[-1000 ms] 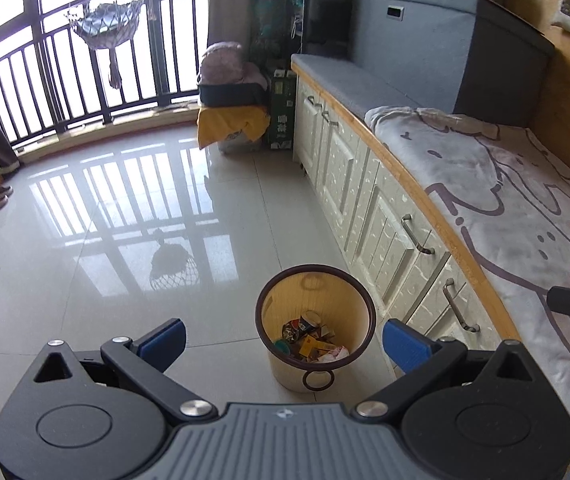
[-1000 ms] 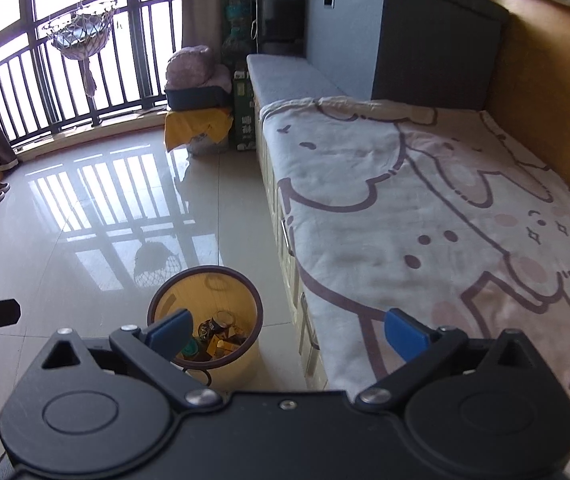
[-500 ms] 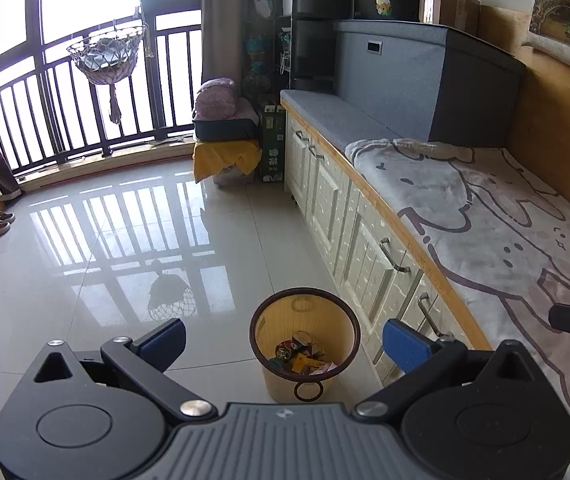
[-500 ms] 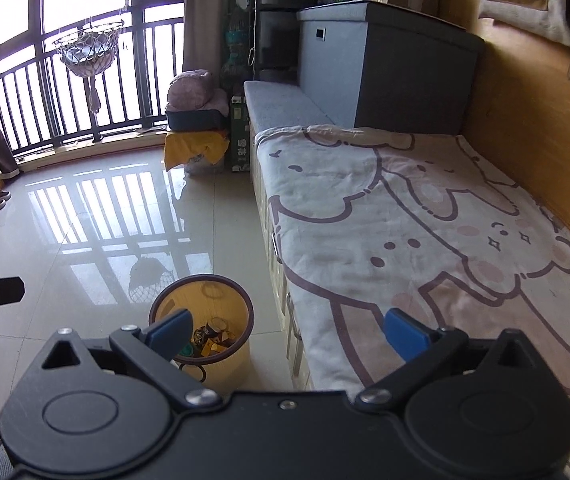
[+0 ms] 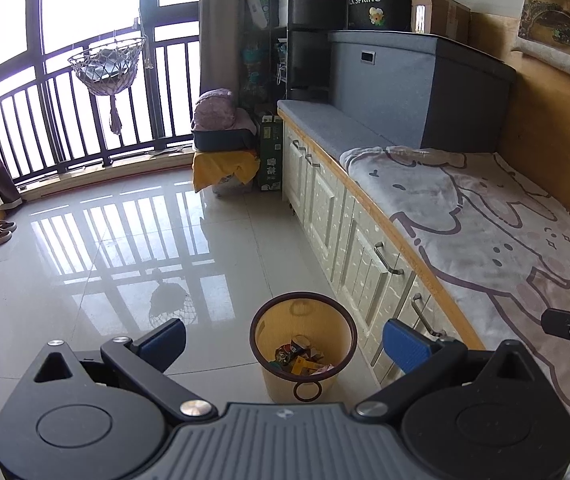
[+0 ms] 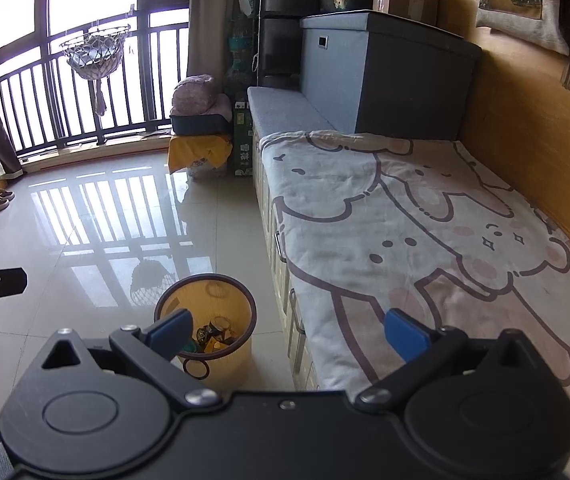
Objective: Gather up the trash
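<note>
A yellow waste bin with a dark brown rim (image 5: 259, 330) stands on the tiled floor beside the bed's drawers; it also shows in the right wrist view (image 6: 245, 340). Several pieces of coloured trash (image 5: 301, 358) lie at its bottom. My left gripper (image 5: 283, 340) is open and empty, held well above the bin. My right gripper (image 6: 287, 330) is open and empty, over the bed's edge with the bin at its left. No loose trash shows on the bed or floor.
A bed with a cartoon blanket (image 5: 485, 232) runs along the right, with white drawers (image 5: 365, 264) below. A grey storage box (image 5: 417, 88) sits at its far end. A yellow-draped stand (image 5: 225, 160) and balcony railing (image 5: 65, 120) are at the back. Shoes (image 5: 1, 232) lie at the far left.
Both grippers have risen and tilted up, so the bin sits lower and smaller in view and more of the back wall shows. Both stay open and empty.
</note>
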The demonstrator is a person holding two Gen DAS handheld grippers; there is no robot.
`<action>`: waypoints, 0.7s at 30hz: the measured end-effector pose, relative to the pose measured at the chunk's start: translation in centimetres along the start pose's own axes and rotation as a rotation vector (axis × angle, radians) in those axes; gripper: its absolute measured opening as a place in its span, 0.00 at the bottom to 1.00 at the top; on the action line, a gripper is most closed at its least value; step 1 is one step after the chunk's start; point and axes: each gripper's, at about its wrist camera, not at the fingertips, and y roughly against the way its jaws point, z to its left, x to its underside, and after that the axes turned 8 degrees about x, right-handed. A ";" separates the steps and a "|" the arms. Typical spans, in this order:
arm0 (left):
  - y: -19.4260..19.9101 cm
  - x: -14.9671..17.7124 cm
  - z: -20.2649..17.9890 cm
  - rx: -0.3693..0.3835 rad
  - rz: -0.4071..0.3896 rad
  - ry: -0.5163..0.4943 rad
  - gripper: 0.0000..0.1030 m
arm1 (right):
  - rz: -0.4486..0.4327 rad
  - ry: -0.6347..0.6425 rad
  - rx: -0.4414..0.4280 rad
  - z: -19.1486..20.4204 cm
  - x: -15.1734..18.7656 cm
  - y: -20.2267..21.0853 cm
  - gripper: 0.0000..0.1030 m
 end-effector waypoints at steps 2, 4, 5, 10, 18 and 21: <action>0.1 0.1 0.0 0.002 0.000 -0.002 1.00 | -0.006 -0.005 -0.004 0.0 0.0 0.3 1.00; 0.1 0.2 -0.1 0.003 0.000 -0.006 1.00 | -0.012 -0.005 -0.005 0.0 0.0 0.6 1.00; 0.1 0.2 -0.1 0.003 0.001 -0.008 1.00 | -0.015 -0.005 -0.005 0.0 0.0 0.6 1.00; 0.1 0.4 -0.2 0.003 0.004 -0.009 1.00 | -0.024 -0.006 -0.007 0.0 -0.1 0.9 1.00; 0.1 0.4 -0.2 0.004 0.004 -0.010 1.00 | -0.033 -0.006 -0.010 0.1 -0.2 1.4 1.00; 0.1 0.4 -0.2 0.004 0.004 -0.011 1.00 | -0.033 -0.006 -0.010 0.1 -0.3 1.4 1.00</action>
